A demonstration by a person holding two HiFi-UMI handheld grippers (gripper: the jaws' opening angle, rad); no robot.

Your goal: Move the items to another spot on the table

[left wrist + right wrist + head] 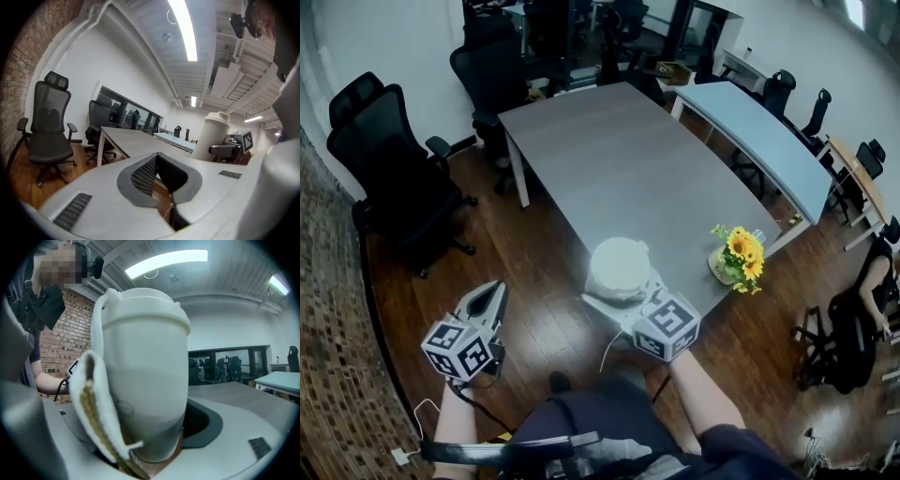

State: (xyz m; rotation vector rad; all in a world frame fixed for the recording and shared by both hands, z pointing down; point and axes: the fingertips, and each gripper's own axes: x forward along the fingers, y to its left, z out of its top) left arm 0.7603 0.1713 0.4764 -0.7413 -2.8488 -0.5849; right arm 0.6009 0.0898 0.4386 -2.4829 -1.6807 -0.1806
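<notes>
A white lidded tumbler (pixel 618 267) with a white fabric strap (pixel 96 408) down its side stands upright between the jaws of my right gripper (pixel 617 292). That gripper is shut on the tumbler's lower body (pixel 145 380), at the near corner of the grey table (pixel 609 159). My left gripper (pixel 492 295) hangs over the wooden floor left of the table, jaws shut with nothing between them (pixel 157 161). The left gripper view shows the tumbler (pixel 213 136) off to the right. A vase of sunflowers (pixel 739 255) stands on the table's near right edge.
Black office chairs (pixel 389 169) stand left of the table and behind it. A light blue table (pixel 764 131) adjoins at the right, with more chairs beyond. A brick wall (pixel 328 356) runs along the left. A seated person (pixel 867 300) is at the far right.
</notes>
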